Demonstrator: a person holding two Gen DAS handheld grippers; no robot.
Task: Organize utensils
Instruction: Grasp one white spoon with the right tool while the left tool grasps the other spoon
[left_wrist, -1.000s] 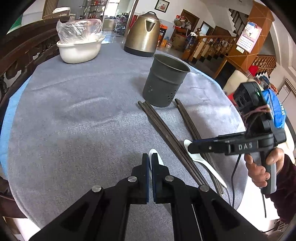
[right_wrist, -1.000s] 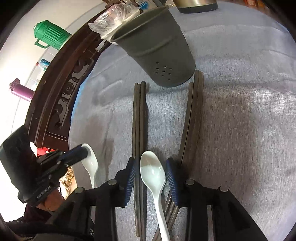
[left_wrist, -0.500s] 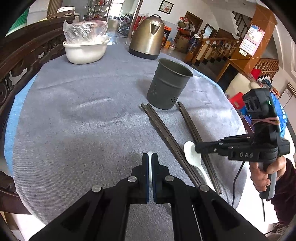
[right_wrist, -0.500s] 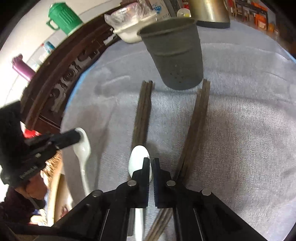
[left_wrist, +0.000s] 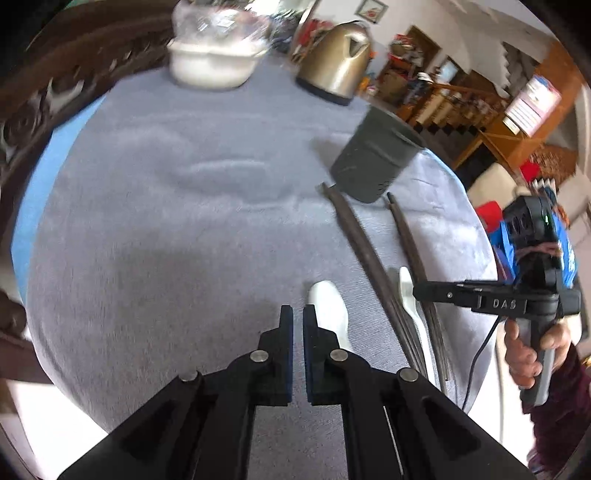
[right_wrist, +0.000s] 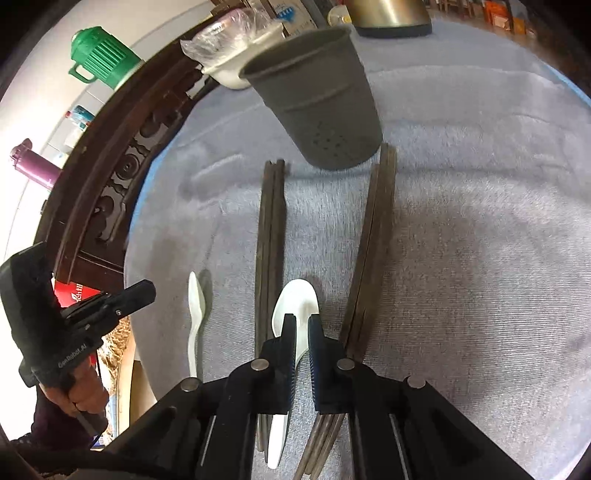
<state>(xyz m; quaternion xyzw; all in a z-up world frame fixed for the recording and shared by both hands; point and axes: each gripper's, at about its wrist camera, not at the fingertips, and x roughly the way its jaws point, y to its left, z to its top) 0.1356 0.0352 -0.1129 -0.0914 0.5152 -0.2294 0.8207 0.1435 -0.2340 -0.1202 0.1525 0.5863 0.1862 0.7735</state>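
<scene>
On the grey-clothed table (right_wrist: 480, 258), right tongs (right_wrist: 302, 325) pinch a white spoon (right_wrist: 297, 302) between two bundles of dark chopsticks (right_wrist: 271, 229) — jaws just closed on it. Left tongs (left_wrist: 297, 317) pressed together, a second white spoon (left_wrist: 330, 306) beside them — whether gripped, unclear. Grey utensil cup (right_wrist: 321, 110) stands beyond.

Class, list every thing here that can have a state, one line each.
Left claw: shut.
Right claw: shut on middle spoon.
Other spoon: turned on edge, near left claw.
Holder: upright.
Chopsticks: two bundles, lying flat.
Kettle: lid shut.
Bowl: covered with plastic film.
</scene>
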